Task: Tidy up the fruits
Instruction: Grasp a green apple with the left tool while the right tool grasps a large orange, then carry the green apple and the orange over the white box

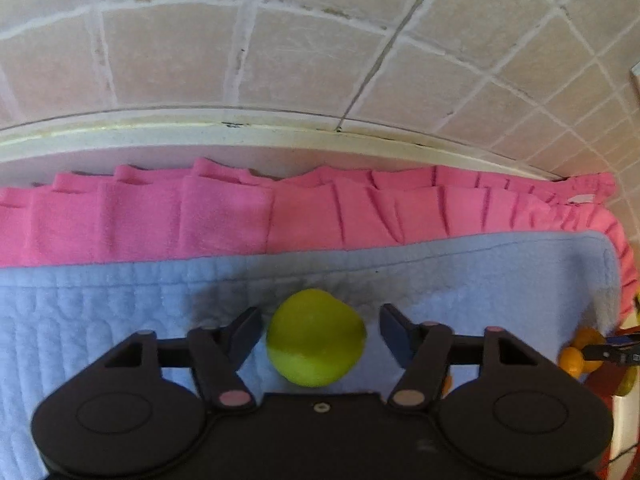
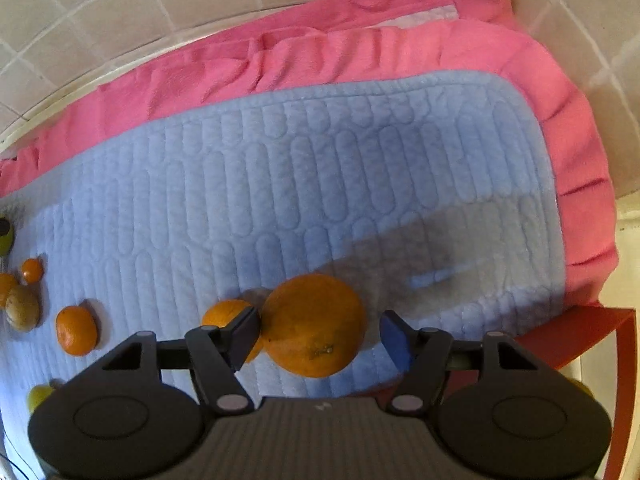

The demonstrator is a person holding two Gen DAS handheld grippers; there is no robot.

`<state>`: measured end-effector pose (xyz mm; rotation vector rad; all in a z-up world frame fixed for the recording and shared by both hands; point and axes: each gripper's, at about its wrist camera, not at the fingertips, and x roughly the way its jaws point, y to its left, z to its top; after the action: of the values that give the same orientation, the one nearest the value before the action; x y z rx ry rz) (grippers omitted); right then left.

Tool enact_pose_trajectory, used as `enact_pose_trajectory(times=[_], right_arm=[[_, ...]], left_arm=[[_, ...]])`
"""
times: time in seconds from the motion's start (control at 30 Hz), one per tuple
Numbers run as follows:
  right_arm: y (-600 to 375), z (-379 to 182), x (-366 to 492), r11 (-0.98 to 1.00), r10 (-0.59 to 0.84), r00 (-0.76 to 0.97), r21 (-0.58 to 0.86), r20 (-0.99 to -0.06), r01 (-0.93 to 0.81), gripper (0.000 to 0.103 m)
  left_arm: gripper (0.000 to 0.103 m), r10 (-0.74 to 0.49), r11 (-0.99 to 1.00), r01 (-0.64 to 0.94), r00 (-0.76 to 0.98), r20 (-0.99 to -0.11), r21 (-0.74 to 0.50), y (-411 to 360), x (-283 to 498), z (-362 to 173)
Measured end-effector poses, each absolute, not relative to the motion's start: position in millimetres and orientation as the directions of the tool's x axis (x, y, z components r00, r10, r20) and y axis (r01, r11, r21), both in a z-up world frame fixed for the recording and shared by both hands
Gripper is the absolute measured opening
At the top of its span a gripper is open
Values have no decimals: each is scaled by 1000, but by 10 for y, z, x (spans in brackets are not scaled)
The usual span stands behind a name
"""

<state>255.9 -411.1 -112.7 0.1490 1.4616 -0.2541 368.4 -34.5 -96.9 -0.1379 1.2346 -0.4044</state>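
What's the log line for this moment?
left gripper: astride green fruit, gaps both sides | right gripper: astride large orange, right gap | surface: blue quilted mat

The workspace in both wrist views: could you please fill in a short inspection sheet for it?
Surface: blue quilted mat over a pink ruffled cloth.
Job's things: green fruit between the left gripper fingers; large orange between the right gripper fingers, a smaller orange touching it; a tangerine and more small fruit at the mat's left edge.
Clutter: nothing seen.
Grippers: both open, a gap at one finger each.
Cables: thin dark cable, bottom-left corner.
Surroundings: tiled wall; red frame.
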Motion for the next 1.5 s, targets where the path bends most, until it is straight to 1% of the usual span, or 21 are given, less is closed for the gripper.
enact_pose_trajectory(times=[0.03, 0.07, 0.13, 0.27, 0.37, 0.47, 0.6, 0.77, 0.9, 1.07, 1.13, 1.23, 1.33, 1.4, 1.5], right_arm=[[-4117, -1123, 2565, 966, -76, 98, -49, -992, 252, 60], [-4109, -1110, 2555, 969, -72, 105, -44, -992, 243, 59], [-4072, -1104, 2538, 974, -82, 98, -58, -992, 220, 59], [-4033, -1135, 2583, 973, -94, 89, -73, -992, 218, 60], [-4061, -1160, 2619, 966, -88, 87, -63, -992, 251, 61], [-4158, -1176, 2587, 950, -47, 98, -14, -994, 311, 62], [-4424, -1213, 2459, 894, 49, 164, 116, -985, 432, 60], [-4351, -1029, 2199, 894, 23, 286, 148, -958, 422, 58], [-4342, -662, 1998, 869, 72, 395, 252, -916, 425, 58], [-4391, 30, 1520, 862, 69, 548, 326, -834, 388, 58], [-4432, 386, 1192, 866, 37, 606, 328, -795, 378, 58], [-4492, 858, 646, 880, -61, 675, 280, -736, 384, 58], [-4560, 1194, 78, 880, -177, 709, 213, -682, 424, 59], [-4581, 1325, -260, 871, -254, 709, 163, -658, 464, 59], [-4621, 1332, -683, 845, -350, 677, 93, -647, 526, 59]], left_arm=[[62, -360, 925, 230, 282, -890, -301, -364, 3675, -968], [62, -360, 924, 242, 293, -886, -295, -365, 3662, -955], [62, -361, 922, 255, 303, -882, -290, -366, 3640, -953], [63, -358, 927, 234, 321, -877, -293, -361, 3615, -970], [63, -336, 929, 269, 337, -879, -252, -430, 3565, -962], [64, -324, 933, 274, 366, -872, -232, -456, 3521, -962], [62, -317, 937, 270, 392, -864, -221, -460, 3455, -942], [61, -286, 945, 277, 454, -844, -171, -469, 3305, -800], [61, -313, 934, 318, 512, -800, -162, -518, 3157, -498], [61, -368, 905, 405, 582, -725, -134, -871, 2887, 7], [61, -417, 876, 463, 589, -692, -134, -1103, 2729, 223], [61, -532, 803, 572, 566, -630, -164, -1536, 2428, 551], [61, -651, 696, 696, 508, -564, -176, -2031, 2068, 820], [61, -720, 612, 768, 442, -535, -189, -2367, 1834, 946], [61, -788, 492, 843, 324, -524, -217, -2864, 1502, 1021]])
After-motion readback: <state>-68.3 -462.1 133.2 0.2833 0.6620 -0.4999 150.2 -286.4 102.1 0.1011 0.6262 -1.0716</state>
